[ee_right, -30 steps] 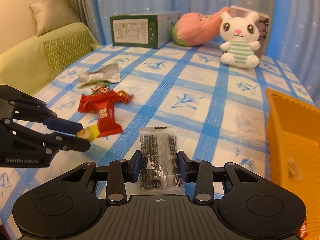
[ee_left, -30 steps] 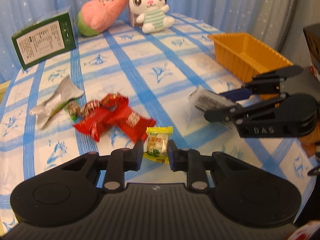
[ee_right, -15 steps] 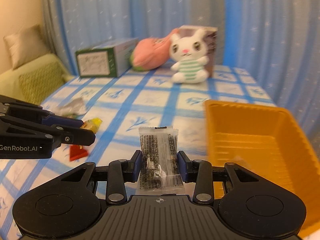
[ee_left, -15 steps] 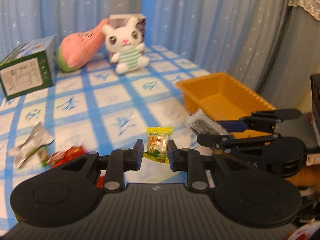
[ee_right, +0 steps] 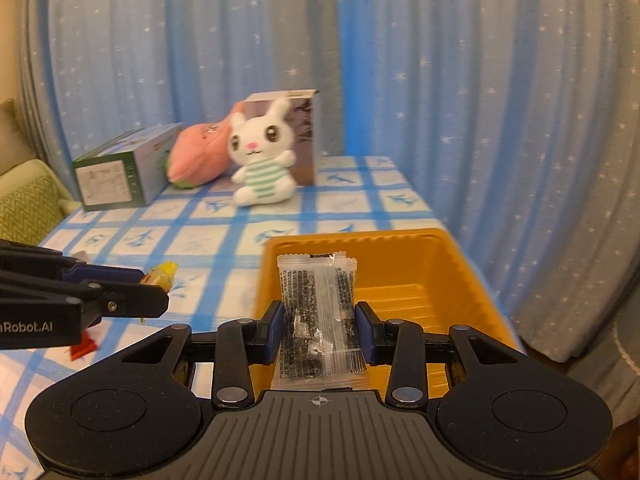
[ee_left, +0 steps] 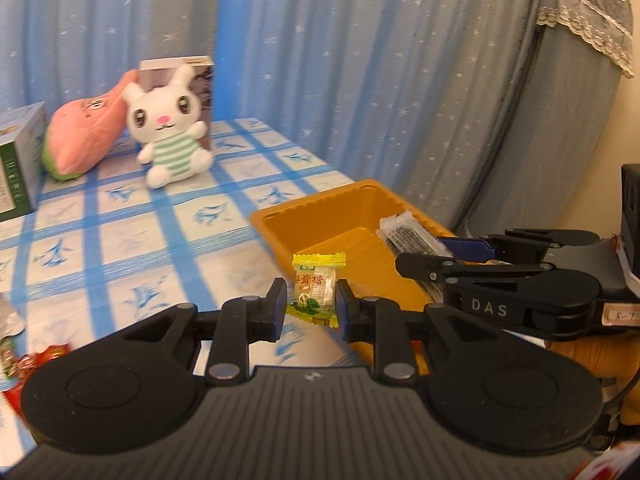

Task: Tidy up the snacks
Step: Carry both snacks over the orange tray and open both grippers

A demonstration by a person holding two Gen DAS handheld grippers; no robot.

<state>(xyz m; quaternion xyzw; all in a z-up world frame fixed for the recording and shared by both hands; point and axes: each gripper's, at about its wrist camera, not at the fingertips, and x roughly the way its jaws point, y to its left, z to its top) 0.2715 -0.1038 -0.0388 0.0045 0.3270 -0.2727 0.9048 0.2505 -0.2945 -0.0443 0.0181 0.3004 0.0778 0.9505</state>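
**Over the orange tray's near end: both snacks carried, drop pending**

On the far left of the table (ee_left: 120, 240), leftover snacks lie well apart from the action: red wrappers (ee_left: 32, 364) at the edge of the left wrist view, not yet sorted.

Next, my left hand-held gripper (ee_left: 311, 304) is closed narrow on the yellow candy (ee_left: 316, 288), pinched upright by its sides, top edge up. From this hand-held gripper the orange tray (ee_left: 320, 216) lies ahead and to the right; the candy sits over or just short of the tray's near-left corner, I cannot tell which. My guess: it needs a short shift right and forward before release.

Further right, my right hand-held gripper (ee_right: 320, 322) is closed on the clear black-print packet (ee_right: 316, 312), long axis pointing up and forward along the fingers. The tray (ee_right: 460, 264) lies directly ahead and below, its long axis running away from me, so the packet is roughly lined up with it. The right side is nearer to the drop, I judge.

View differences: the left wrist view shows the packet (ee_left: 412, 236) from the side, hovering above the tray floor, not touching. The right wrist view shows only the tip of the candy (ee_right: 162, 274), beside the tray's left wall, over the table. The tray floor looks bare in the visible part.
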